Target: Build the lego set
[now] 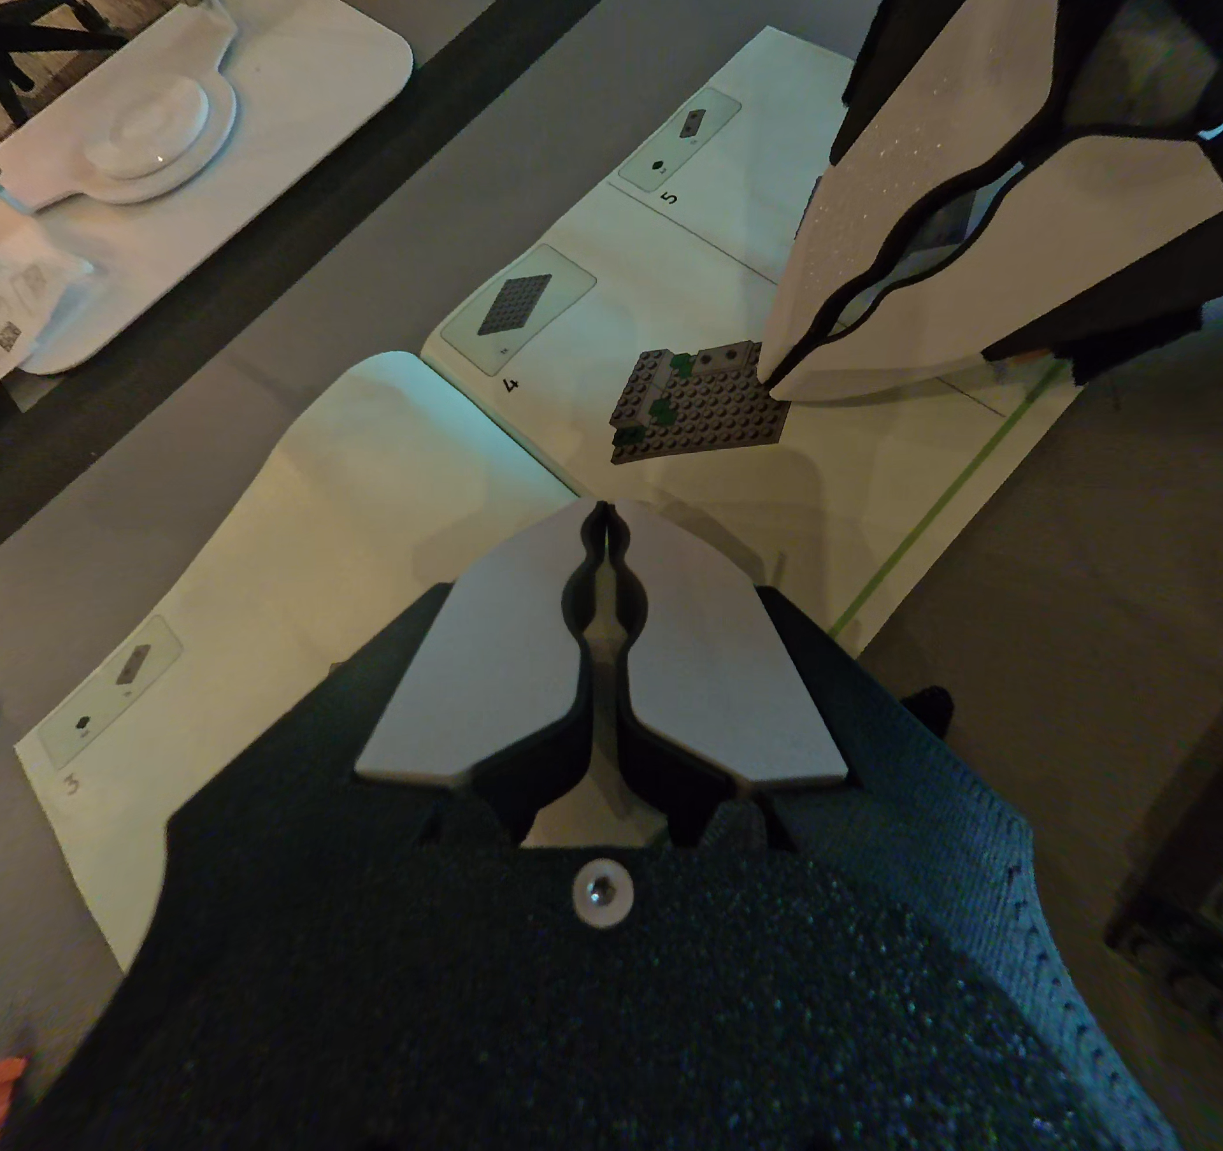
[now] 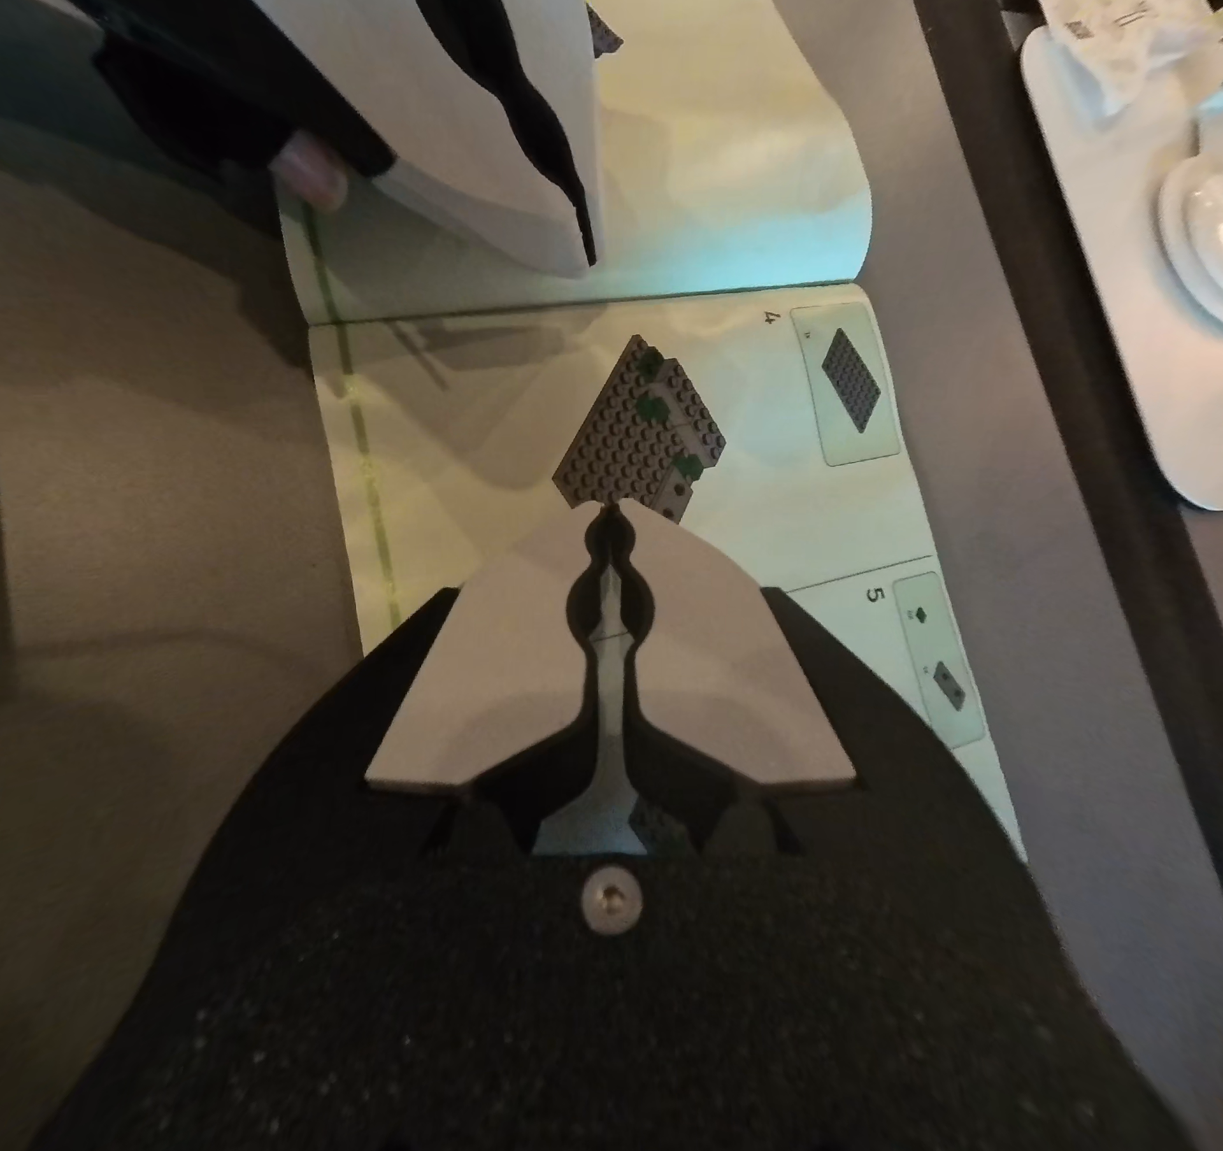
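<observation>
Over the open booklet [image 1: 370, 523], both closed: right hand-held gripper [image 2: 610, 509] at the printed plate's corner, left hand-held gripper [image 1: 605, 509] clear.

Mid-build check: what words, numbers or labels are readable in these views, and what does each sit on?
I won't quote the writing, only say where it stands.
Instruction booklet: one large step numeral beside each of three part boxes, legible.
Part boxes: tiny count marks, too small to read.
Crumpled paper on the white tray: printed marks, blurred.
</observation>
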Demonstrator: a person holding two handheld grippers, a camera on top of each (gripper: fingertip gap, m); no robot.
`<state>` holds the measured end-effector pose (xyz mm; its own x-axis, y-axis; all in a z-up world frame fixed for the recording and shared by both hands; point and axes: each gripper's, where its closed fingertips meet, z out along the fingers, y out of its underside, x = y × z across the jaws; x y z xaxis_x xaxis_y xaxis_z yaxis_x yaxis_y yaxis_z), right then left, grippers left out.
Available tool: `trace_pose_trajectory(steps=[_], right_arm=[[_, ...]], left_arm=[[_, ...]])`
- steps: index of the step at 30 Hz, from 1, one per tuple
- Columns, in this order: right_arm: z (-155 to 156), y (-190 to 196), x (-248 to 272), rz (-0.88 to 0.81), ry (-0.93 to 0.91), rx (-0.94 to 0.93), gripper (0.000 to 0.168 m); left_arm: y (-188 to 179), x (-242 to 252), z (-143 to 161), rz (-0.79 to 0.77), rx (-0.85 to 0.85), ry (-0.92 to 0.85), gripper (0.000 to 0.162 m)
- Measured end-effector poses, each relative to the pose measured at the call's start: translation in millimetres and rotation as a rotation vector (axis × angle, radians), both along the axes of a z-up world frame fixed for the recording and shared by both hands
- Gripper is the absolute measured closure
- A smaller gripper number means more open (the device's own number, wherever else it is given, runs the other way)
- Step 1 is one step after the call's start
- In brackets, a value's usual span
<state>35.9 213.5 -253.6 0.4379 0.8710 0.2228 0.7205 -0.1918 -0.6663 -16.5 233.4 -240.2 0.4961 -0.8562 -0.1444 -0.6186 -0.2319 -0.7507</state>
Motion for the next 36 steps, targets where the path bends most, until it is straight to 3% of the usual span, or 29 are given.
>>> trace_pose_trajectory(steps=[5,10,16,24,36], right_arm=[[20.3,-12.5,-3.8,0.029,0.049,0.012,0.168],[50.4,-92.5,-24.7,0.18,0.227,-0.079,0.152],[19.9,-157.4,-36.2,0.189,0.13,-0.165,0.135],[2.2,-150.7,-51.9,0.198,0.109,-0.225,0.152],[15.3,-95.7,-63.5,0.262,0.076,-0.199,0.153]], left_arm=[[-1.3,-0.4,4.6,0.002,0.013,0.004,0.162],[-21.1,-5.8,30.8,-0.013,0.07,-0.013,0.161],[-67.8,-21.3,42.4,-0.061,0.027,-0.06,0.162],[-110.7,-54.0,39.9,-0.05,0.015,-0.071,0.162],[-135.8,-82.2,27.2,-0.043,-0.039,-0.083,0.162]])
